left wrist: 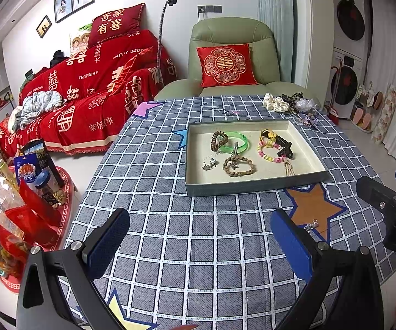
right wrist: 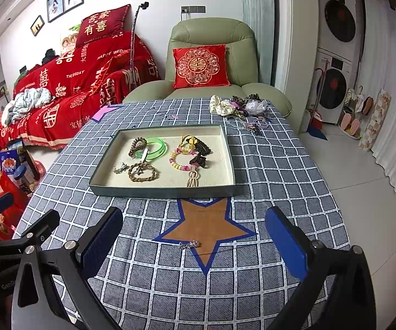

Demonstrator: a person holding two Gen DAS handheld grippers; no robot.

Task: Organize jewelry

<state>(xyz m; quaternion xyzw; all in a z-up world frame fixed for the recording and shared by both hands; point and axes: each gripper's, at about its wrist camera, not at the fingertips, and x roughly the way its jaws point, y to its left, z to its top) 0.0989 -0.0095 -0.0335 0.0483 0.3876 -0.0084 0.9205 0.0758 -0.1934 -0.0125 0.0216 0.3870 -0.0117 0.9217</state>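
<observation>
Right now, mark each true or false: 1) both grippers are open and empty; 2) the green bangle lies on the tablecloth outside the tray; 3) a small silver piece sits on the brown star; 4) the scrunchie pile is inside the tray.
1) True: the left gripper and right gripper are open, holding nothing.
2) False: the green bangle lies inside the tray.
3) True: the small silver piece rests on the brown star.
4) False: the scrunchie pile lies on the tablecloth beyond the tray's far corner.
</observation>
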